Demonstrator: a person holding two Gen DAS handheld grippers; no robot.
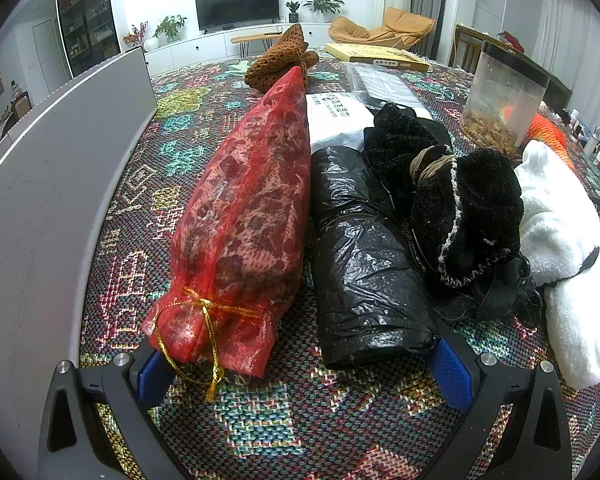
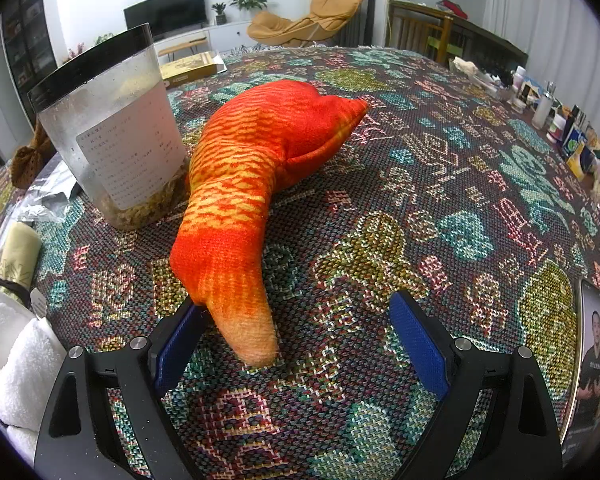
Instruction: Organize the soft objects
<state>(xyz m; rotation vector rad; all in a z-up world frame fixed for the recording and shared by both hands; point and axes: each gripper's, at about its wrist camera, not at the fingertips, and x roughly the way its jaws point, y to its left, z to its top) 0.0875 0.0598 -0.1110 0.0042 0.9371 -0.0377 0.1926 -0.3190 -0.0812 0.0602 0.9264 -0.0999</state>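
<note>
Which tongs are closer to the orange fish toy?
Right. The right tongs are open around the orange fish toy's tail. The left tongs sit at the red mesh bag, far from it.

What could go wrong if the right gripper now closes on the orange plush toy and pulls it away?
1. The right gripper is open, and only the tapered tip of the orange plush toy lies between its fingers, so the grip may slip off.
2. The toy appears to press against the clear jar; dragging it could push or tip the jar.
</note>
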